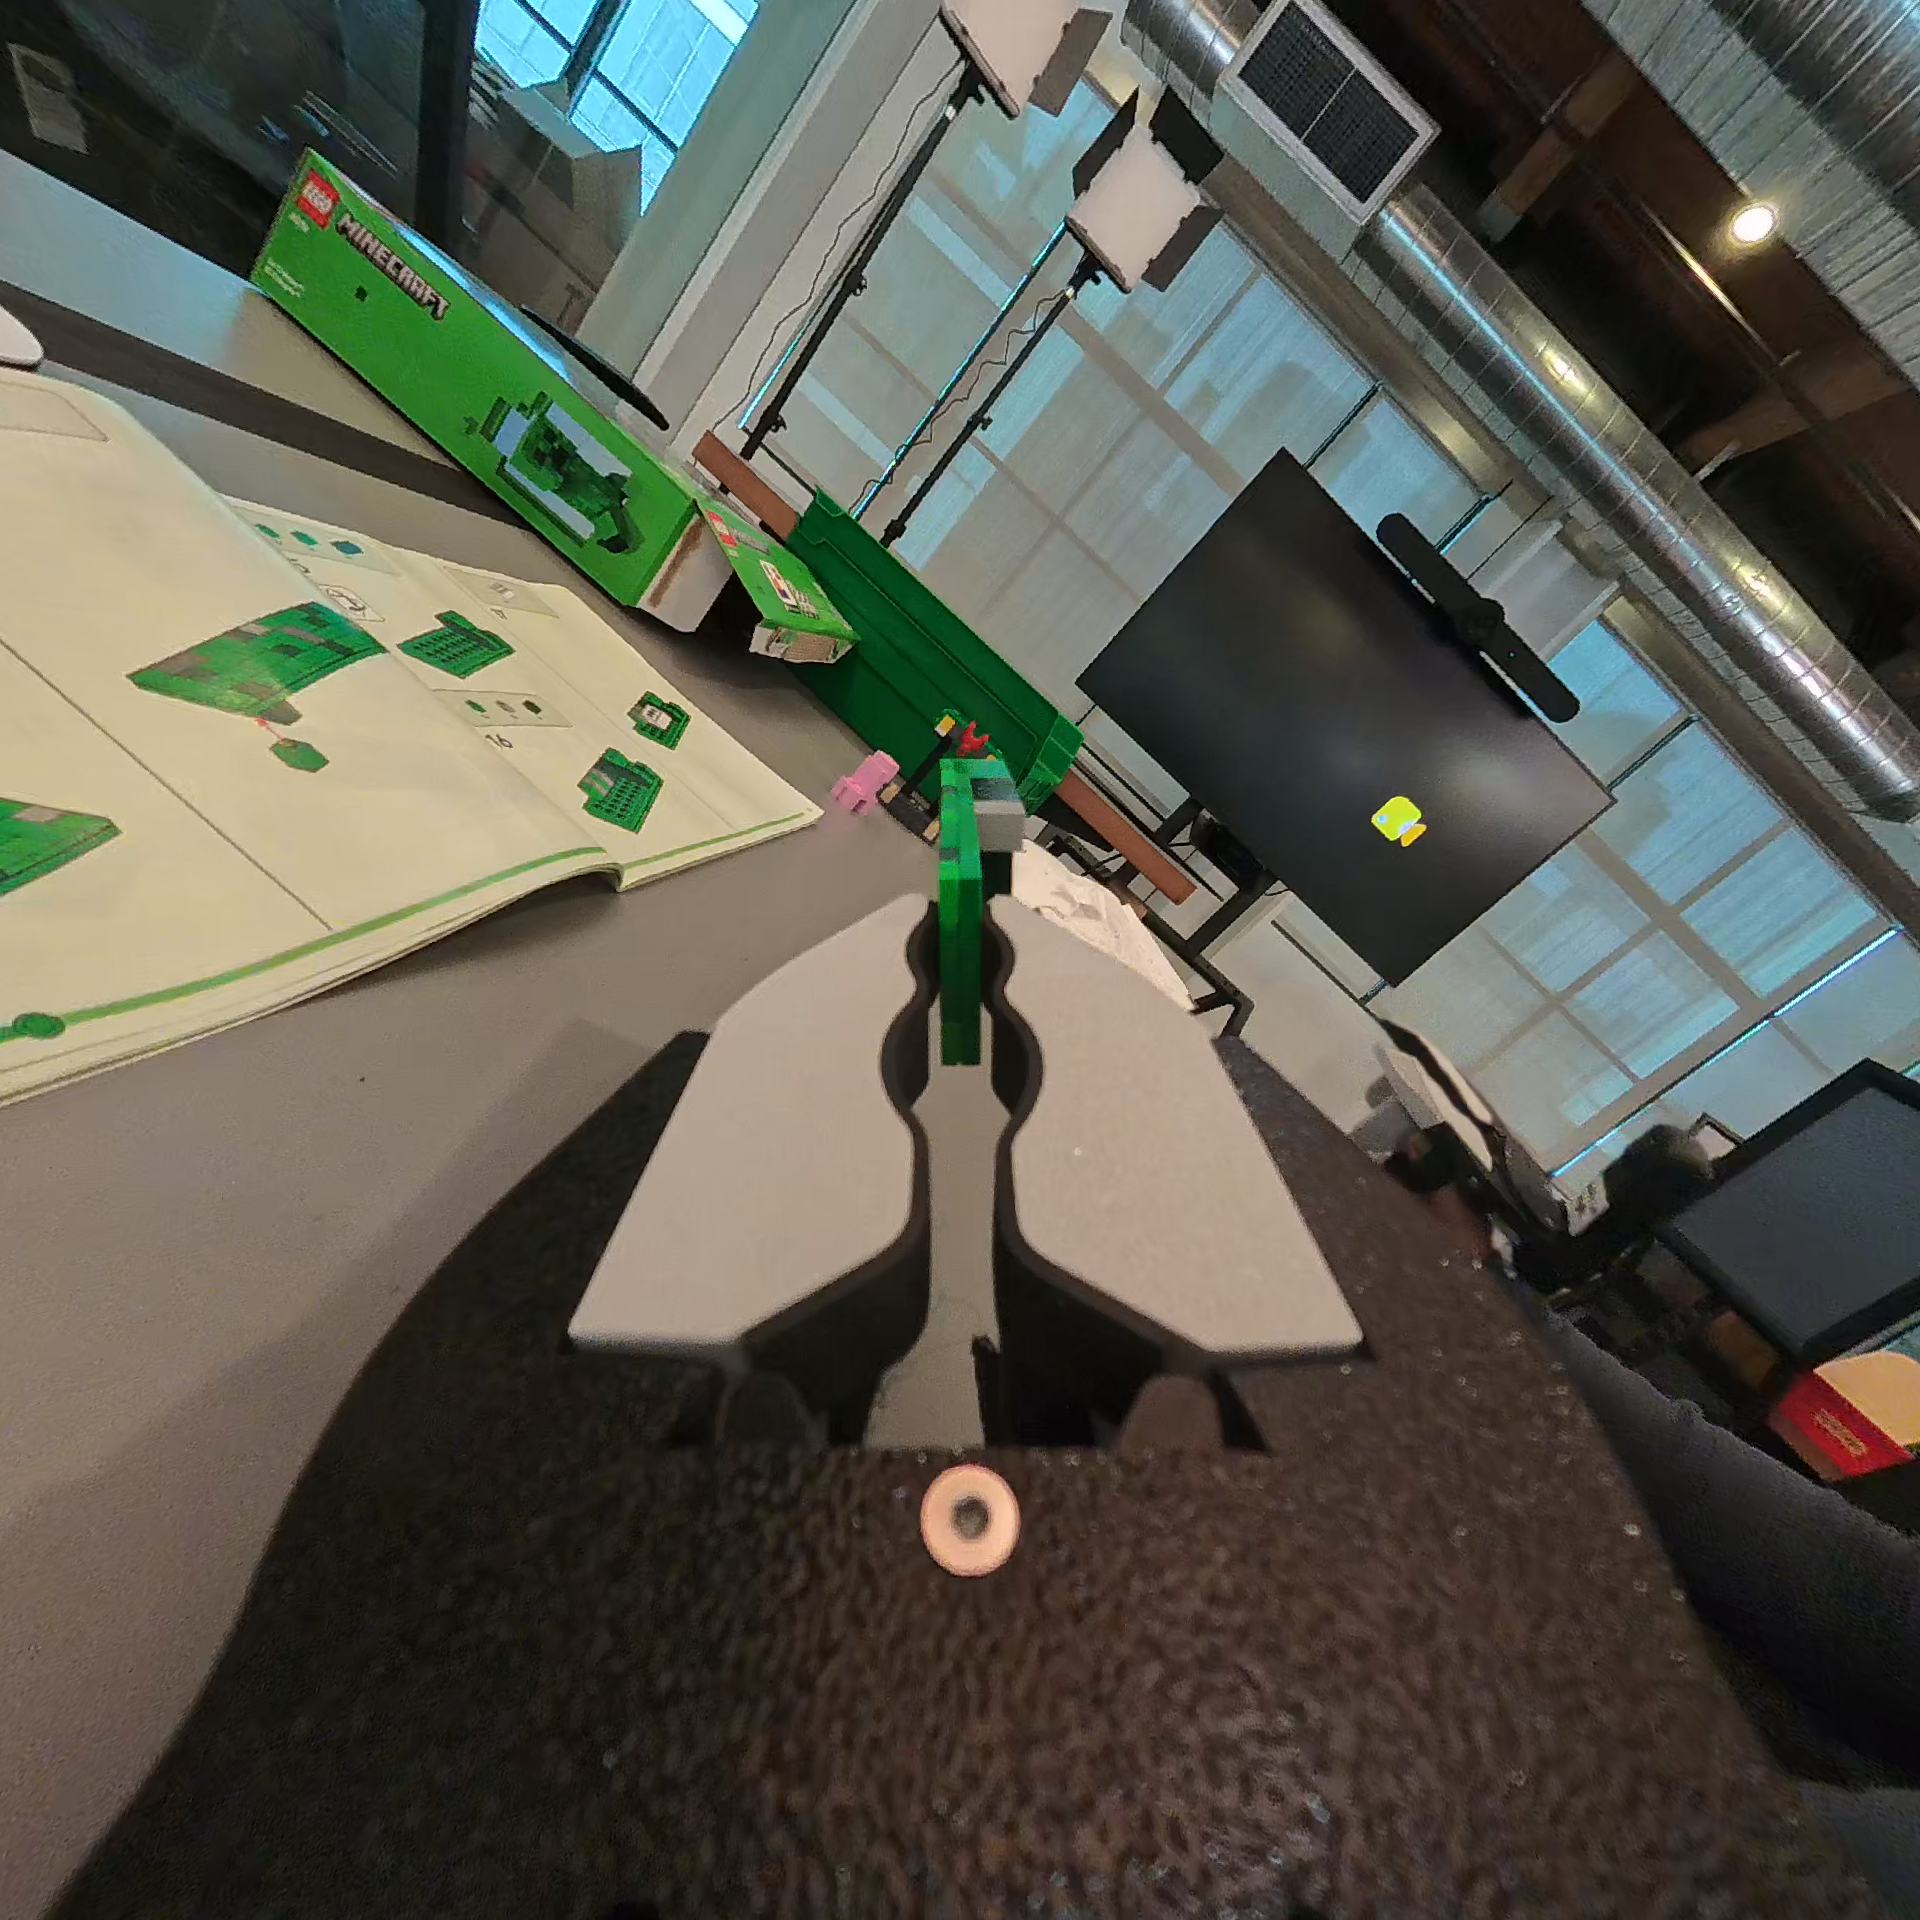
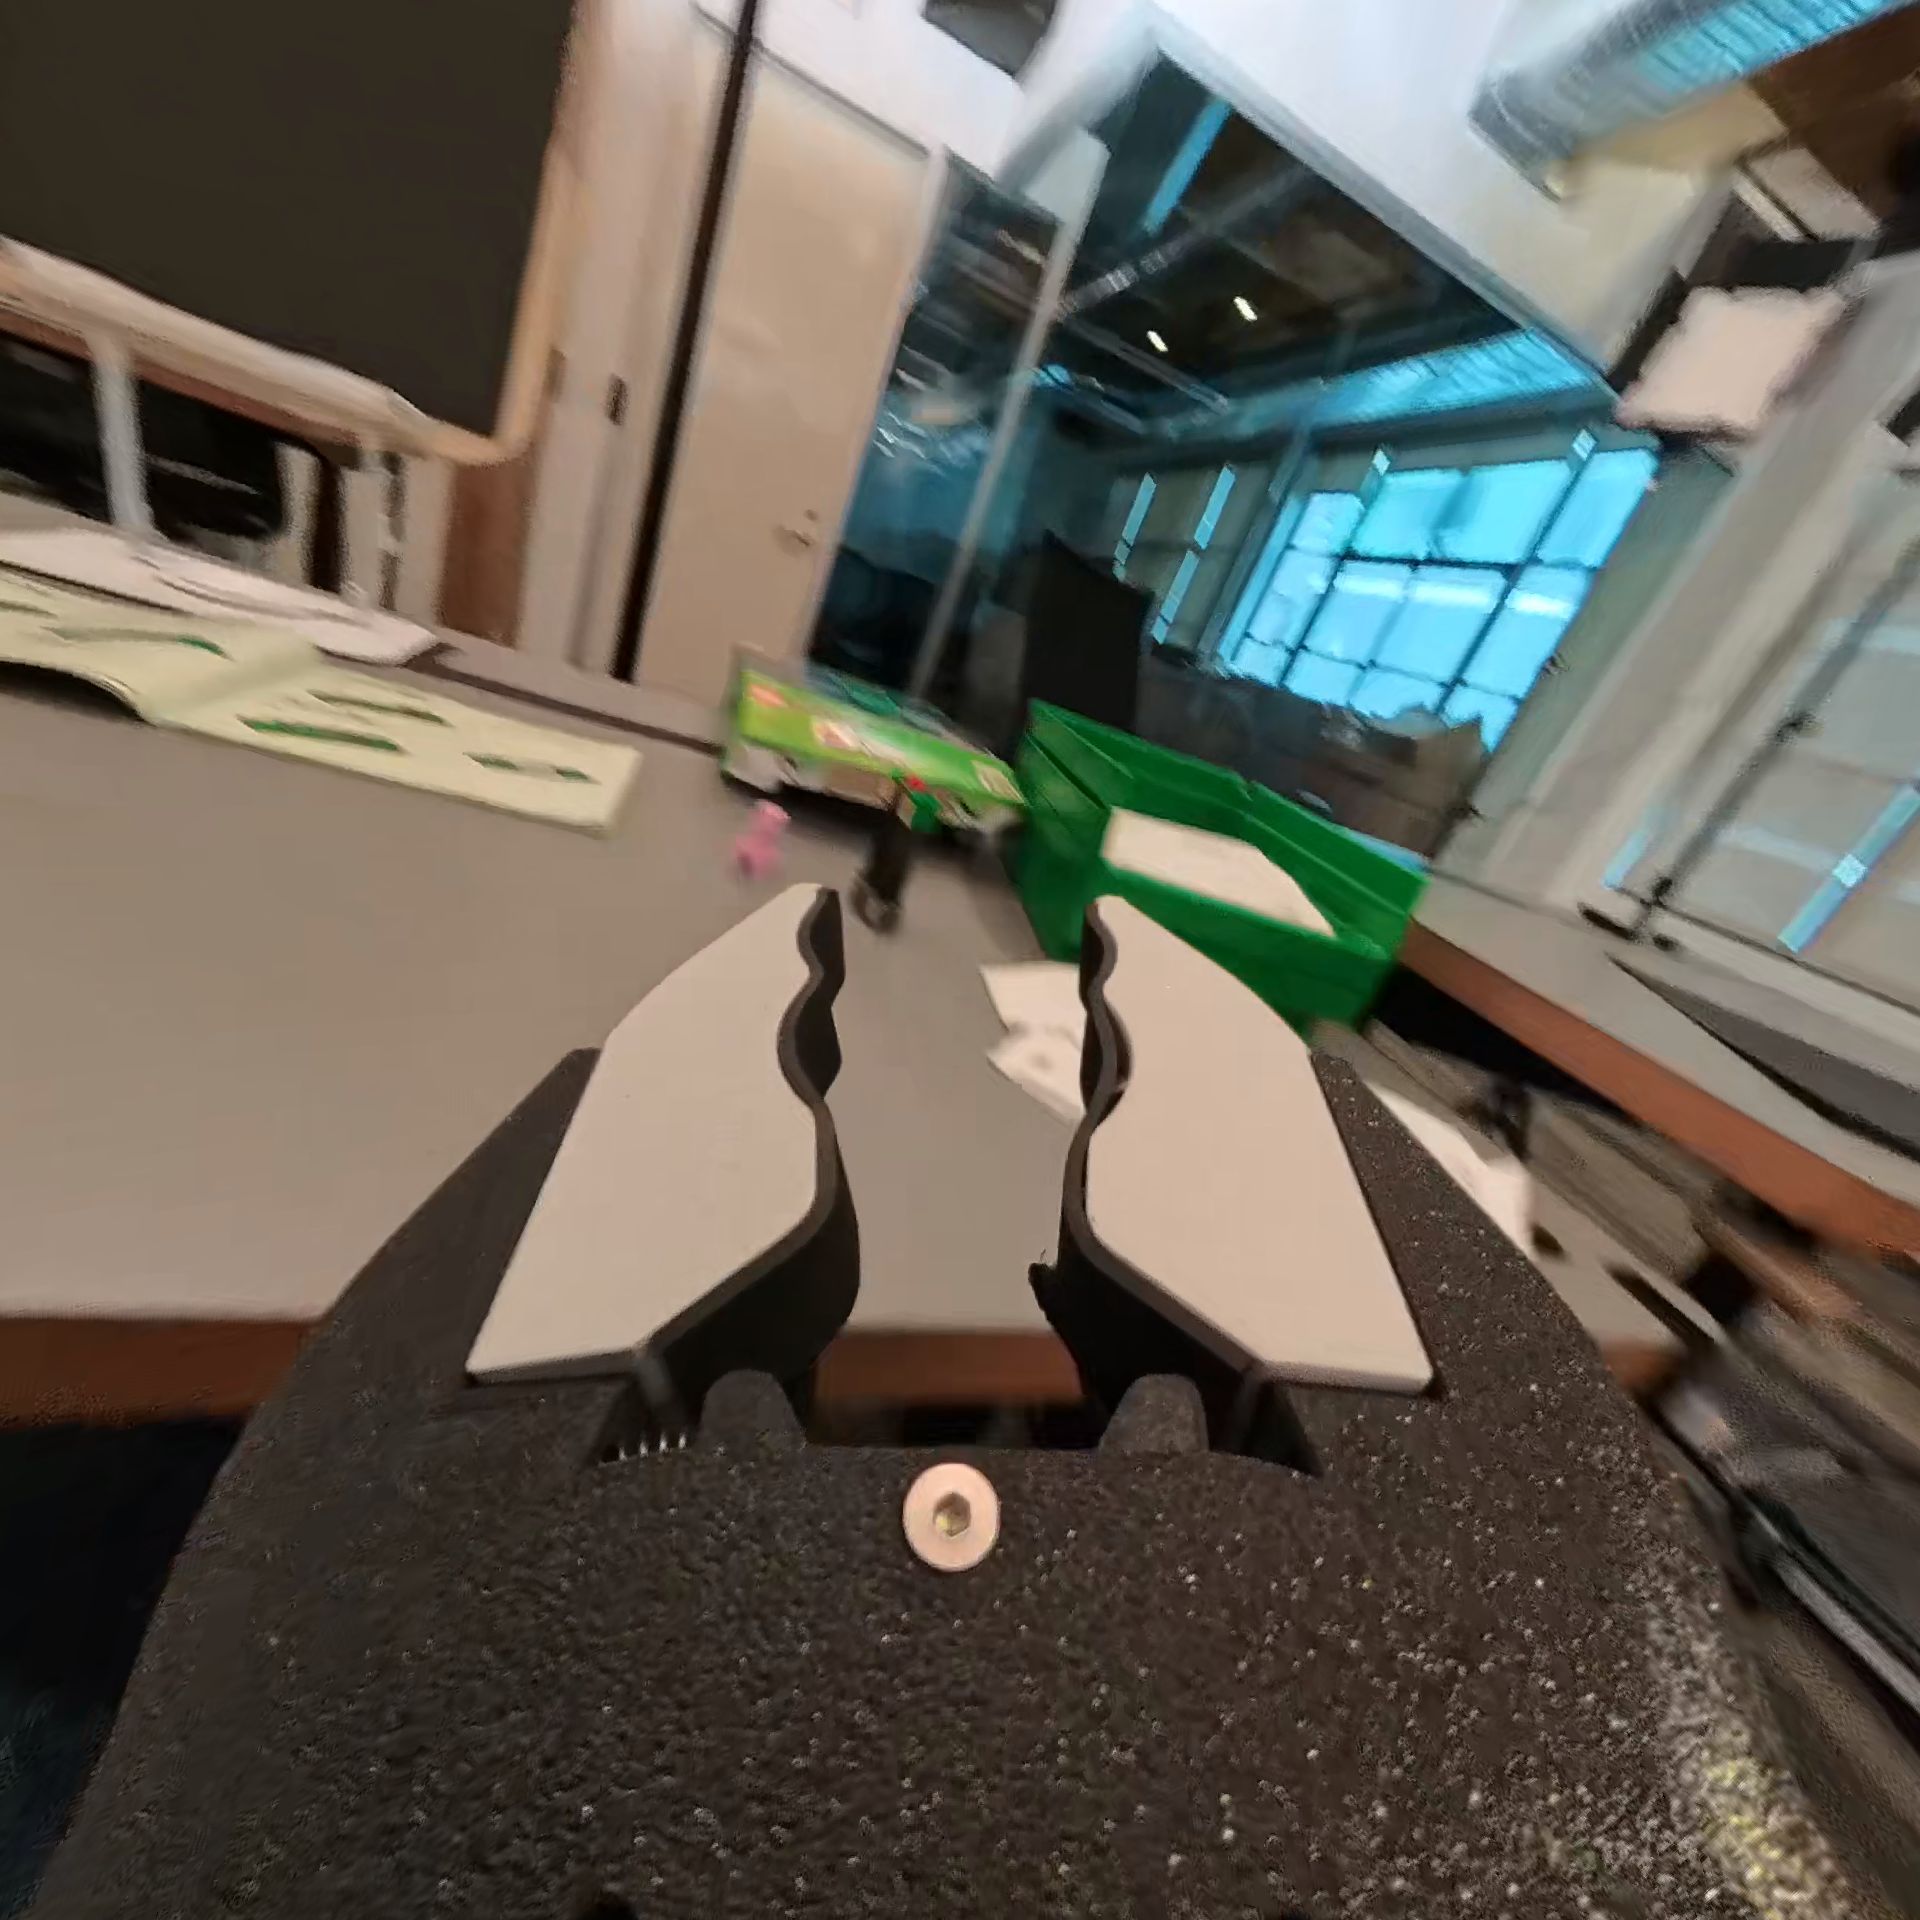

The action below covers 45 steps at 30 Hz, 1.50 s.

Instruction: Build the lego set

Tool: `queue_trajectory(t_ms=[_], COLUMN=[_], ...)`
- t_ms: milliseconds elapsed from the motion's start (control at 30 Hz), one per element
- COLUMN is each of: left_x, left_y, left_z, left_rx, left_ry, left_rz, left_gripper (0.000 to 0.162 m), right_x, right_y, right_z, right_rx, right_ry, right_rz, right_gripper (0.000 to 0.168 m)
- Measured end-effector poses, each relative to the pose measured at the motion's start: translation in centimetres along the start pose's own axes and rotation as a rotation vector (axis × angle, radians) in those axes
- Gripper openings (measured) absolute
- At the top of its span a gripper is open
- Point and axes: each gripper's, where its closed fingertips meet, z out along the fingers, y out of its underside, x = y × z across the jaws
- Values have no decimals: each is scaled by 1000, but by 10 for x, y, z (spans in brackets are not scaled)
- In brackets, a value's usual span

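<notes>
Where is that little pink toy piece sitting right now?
The pink piece sits on the grey table, just past the open instruction booklet corner and before the green bins. In the right wrist view it appears left of centre, beyond the open right gripper.

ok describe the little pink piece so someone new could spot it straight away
Start at the open instruction booklet on the grey table and follow its far corner toward the green bins. Just past that corner a small pink lego figure stands on the bare tabletop. It is the only pink thing among green boxes, green bins and the green plate held in the left gripper.
</notes>
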Motion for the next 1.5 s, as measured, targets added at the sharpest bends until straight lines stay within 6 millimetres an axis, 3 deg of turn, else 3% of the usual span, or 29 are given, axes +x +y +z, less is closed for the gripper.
queue_trajectory(t_ms=[67, 167, 300, 400, 833, 1000, 1333, 1500], left_x=[1, 3, 7, 8, 8, 8, 23, 33], left_y=[1, 2, -3, -3, -1, -2, -2, -10], left_z=[1, 0, -3, -3, -3, -3, -6, -16], left_rx=[-9, -8, 27, 29, 20, 20, 43, 120], left_ry=[-1, 6, 31, 33, 31, 32, 102, 154], left_rz=[10, 23, 36, 42, 30, 26, 94, 131], left_gripper=[6, 6, 6, 6, 6, 6, 6, 5], right_x=[27, 53, 63, 68, 74, 83, 85, 109], right_y=[24, 58, 96, 85, 120, 118, 94, 73], right_z=[-29, -70, -104, -114, -161, -172, -177, -183], right_rx=[-70, -155, -230, -187, -394, -379, -243, -80], right_ry=[77, 157, 222, 251, 220, 249, 245, 291], right_rz=[23, 55, 92, 89, -12, 31, 102, 213], right_gripper=[44, 43, 43, 42, 41, 40, 40, 41])
